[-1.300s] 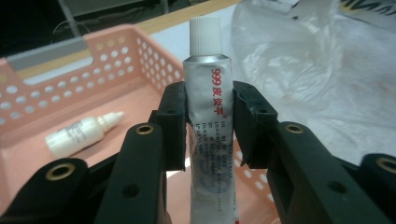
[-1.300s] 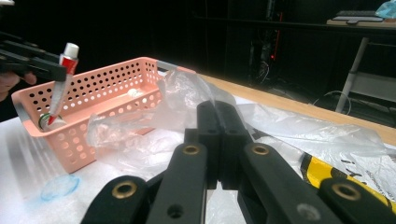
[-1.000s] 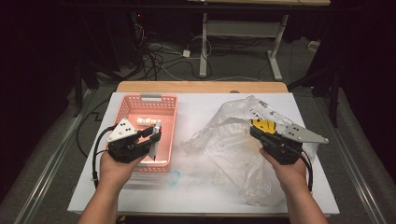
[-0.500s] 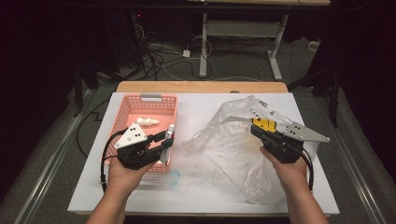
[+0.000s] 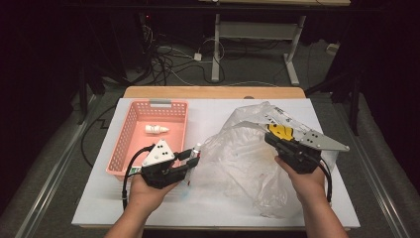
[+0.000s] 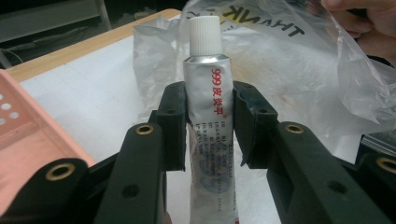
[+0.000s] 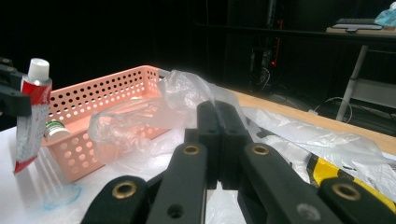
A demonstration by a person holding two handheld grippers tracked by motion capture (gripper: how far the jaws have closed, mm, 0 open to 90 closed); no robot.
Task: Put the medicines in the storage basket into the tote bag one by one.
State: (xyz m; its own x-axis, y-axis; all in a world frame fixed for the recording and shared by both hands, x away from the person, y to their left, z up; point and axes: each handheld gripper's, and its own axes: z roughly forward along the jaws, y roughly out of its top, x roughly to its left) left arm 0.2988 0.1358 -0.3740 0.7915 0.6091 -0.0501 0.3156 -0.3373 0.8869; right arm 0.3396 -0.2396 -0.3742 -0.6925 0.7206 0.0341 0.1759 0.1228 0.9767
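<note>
Pinching an ointment tube (image 6: 208,121) between their pads, the left tongs (image 5: 190,161) are held between the pink basket (image 5: 124,148) and the plastic bag (image 5: 247,158). The right tongs (image 7: 217,135) are pressed together on the bag's film above the bench (image 5: 213,111).

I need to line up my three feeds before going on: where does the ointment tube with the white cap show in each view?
High view: the tube sits left of centre, clamped in the left gripper, between the pink basket and the plastic bag.
Left gripper view: tube centre frame, upright between the jaws, cap at the top.
Right gripper view: tube at the far left edge.
Shared landmark: the pink basket.
</note>
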